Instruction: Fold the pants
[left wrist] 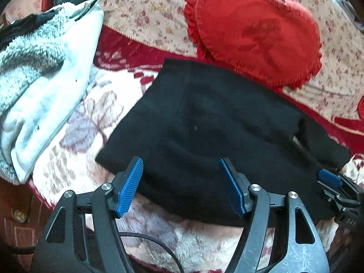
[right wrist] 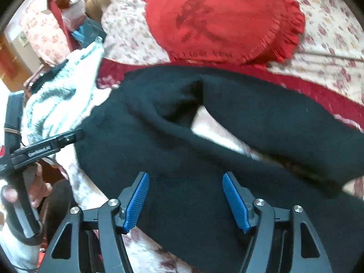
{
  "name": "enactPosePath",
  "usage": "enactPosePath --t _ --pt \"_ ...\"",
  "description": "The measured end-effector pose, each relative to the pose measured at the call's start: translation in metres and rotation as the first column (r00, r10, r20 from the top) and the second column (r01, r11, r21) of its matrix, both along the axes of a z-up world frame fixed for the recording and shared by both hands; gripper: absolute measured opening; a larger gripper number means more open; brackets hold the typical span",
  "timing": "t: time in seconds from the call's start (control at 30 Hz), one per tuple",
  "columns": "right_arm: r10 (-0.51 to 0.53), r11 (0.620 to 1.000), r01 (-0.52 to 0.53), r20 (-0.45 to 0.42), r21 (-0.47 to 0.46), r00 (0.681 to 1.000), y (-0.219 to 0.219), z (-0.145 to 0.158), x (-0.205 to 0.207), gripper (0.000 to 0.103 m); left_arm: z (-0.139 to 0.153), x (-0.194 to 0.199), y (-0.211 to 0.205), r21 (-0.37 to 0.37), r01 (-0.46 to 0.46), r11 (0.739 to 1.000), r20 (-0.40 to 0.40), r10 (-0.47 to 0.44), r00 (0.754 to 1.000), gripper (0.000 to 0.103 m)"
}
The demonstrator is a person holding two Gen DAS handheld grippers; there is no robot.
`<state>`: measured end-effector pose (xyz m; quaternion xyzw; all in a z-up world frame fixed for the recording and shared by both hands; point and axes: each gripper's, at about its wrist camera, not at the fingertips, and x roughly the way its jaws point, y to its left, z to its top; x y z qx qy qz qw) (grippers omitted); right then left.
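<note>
On plush floral blanket [left wrist: 75, 122], between red heart cushion [left wrist: 254, 38] and near bed edge: black pants [left wrist: 204, 132], folded into compact block on left side, legs splayed with pale gap showing in right wrist view. Left gripper [left wrist: 180, 186] spread wide, nothing clamped, hovering over near hem, likely just off the fold. Right gripper [right wrist: 185, 201] also parted, pads clear of fabric, pants merely beneath. Grey fleece garment [left wrist: 38, 77] heaped far left, kept out of fold area. Probably fold laid down; leg end untidy, needs squaring.
</note>
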<state>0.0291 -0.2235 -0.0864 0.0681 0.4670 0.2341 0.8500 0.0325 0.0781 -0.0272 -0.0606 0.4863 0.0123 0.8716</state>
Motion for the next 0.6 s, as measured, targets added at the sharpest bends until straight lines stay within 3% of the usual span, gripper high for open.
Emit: enactPosePath --t 0.23,0.47,0.6 --pt "0.050 0.997 -0.042 0.144 -0.058 0.988 0.016 0.039 0.043 0.066 0.011 0.047 -0.005 0.018 0.042 0.999 0.013 -0.042 0.999 0.069" --pt "0.088 0.989 -0.071 0.131 -0.133 0.987 0.021 0.036 0.107 0.066 0.005 0.105 -0.001 0.021 0.116 0.993 -0.024 -0.115 0.993 0.069" --pt "0.125 0.982 -0.106 0.117 -0.157 0.985 0.024 0.028 0.135 0.066 -0.007 0.137 0.014 -0.028 0.127 0.992 -0.073 -0.129 0.989 0.069"
